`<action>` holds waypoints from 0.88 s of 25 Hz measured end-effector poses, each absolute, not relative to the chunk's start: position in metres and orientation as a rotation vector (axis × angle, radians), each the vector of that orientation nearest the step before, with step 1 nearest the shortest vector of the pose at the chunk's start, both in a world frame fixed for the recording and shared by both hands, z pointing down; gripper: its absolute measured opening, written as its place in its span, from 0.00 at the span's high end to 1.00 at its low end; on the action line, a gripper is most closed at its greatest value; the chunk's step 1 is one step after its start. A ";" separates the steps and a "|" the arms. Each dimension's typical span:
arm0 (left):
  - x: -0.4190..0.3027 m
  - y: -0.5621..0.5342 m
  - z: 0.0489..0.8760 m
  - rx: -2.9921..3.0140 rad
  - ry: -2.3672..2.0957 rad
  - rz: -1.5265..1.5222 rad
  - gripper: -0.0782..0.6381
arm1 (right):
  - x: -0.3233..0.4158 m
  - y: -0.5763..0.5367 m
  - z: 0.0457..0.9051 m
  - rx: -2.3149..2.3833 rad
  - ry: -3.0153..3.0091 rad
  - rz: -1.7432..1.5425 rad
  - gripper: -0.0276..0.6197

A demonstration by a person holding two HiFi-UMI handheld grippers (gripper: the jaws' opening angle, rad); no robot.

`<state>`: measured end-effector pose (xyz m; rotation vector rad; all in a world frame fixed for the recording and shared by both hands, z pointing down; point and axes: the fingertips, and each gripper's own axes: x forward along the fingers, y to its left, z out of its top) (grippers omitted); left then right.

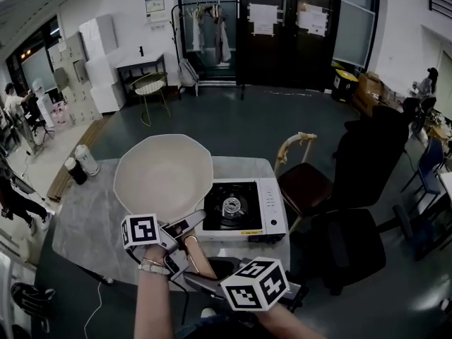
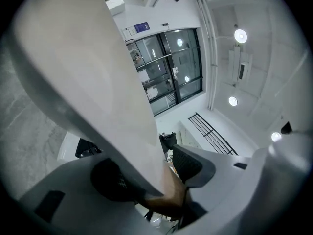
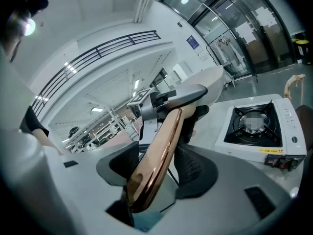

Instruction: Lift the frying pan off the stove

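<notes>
The frying pan (image 1: 164,175) sits centre-left in the head view, held over the grey table (image 1: 88,224). Its right rim overlaps the left edge of the portable gas stove (image 1: 272,214). The bowl is open toward the camera and shows only its pale cream inner surface. The stove's burner (image 1: 231,205), just right of the pan, is uncovered.

The pan's long axis runs from the bowl at upper left to the copper-brown handle (image 3: 161,146) at lower right, so the handle points at the person. In the right gripper view the handle rises up and away from the jaws to the bowl, which sits above the stove top.

The left gripper (image 2: 154,173) is clamped on the handle right where it meets the bowl, and the pan's wall fills the upper left of that view. The right gripper (image 3: 159,168) is closed on the handle's free end, with a pad pressed on either side.

At the left of the table a pale cylindrical container (image 1: 86,159) and a dark one (image 1: 75,170) stand side by side; their contents cannot be made out.
</notes>
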<state>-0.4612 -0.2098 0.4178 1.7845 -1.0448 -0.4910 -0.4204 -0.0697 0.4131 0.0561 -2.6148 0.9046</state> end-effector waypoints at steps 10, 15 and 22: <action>-0.487 -0.187 0.408 1.764 -1.096 -0.559 0.55 | -0.439 -0.049 0.408 -0.060 -2.618 0.831 0.58; -0.499 -0.184 0.412 1.745 -1.148 -0.535 0.55 | -0.445 -0.048 0.408 -0.075 -2.609 0.820 0.58; -0.506 -0.184 0.406 1.741 -1.148 -0.554 0.55 | -0.451 -0.049 0.403 -0.083 -2.617 0.828 0.58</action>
